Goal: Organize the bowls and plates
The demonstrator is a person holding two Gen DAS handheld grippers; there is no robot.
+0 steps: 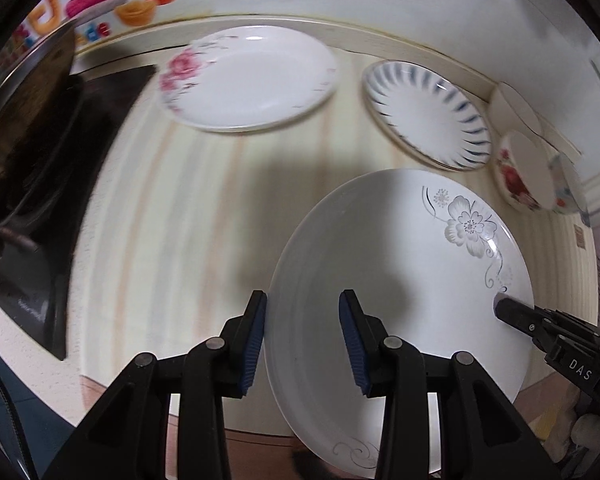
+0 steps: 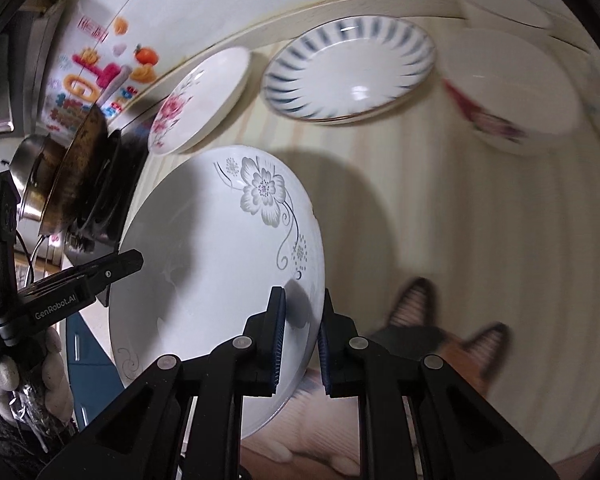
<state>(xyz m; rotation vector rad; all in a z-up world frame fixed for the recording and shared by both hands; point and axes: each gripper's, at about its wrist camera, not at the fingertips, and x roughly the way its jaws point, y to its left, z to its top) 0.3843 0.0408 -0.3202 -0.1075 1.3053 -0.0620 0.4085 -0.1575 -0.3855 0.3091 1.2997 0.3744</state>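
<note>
White grey-flower plate lifted above the counter, rim pinched by my right gripper; left gripper straddles the opposite rim, not clamped. Transfer step. Next: stack onto pink-flower plate, 1 level placement.

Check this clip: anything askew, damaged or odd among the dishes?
The grey-flower plate is tilted, lifted off the counter, its rim pinched by the right tool and straddled by the left tool. A cat's ears poke up behind it. No chips or spills visible.
</note>
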